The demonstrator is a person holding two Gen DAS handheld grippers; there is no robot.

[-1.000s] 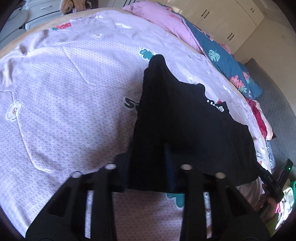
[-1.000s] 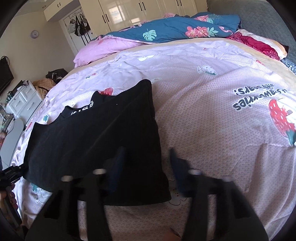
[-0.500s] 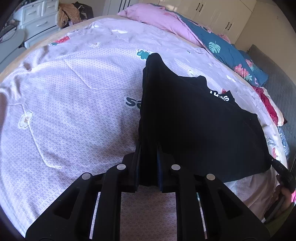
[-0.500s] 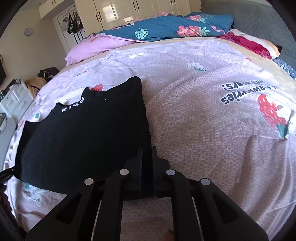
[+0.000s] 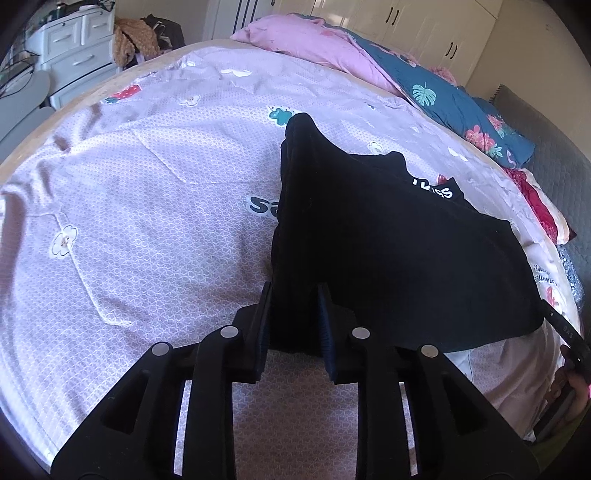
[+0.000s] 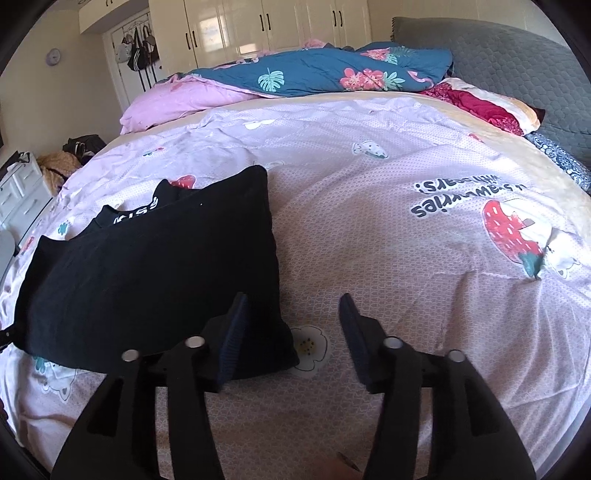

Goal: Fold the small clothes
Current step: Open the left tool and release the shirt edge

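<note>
On the lilac bedspread (image 5: 155,206) lies the folded black garment (image 5: 388,251). Left gripper (image 5: 293,314) fingers pinch its near corner; right gripper (image 6: 291,325) fingers are spread, one overlapping its other corner. Pink (image 6: 184,99) and blue quilts (image 6: 325,72) lie beyond.

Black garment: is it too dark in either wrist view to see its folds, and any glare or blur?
Left wrist view: the black garment is near-featureless apart from white lettering; sunlit bedsheet sharp; fisheye bends the bed edge. Right wrist view: garment equally dark, faint fold lines only; glare on the wardrobe doors; no motion blur.
</note>
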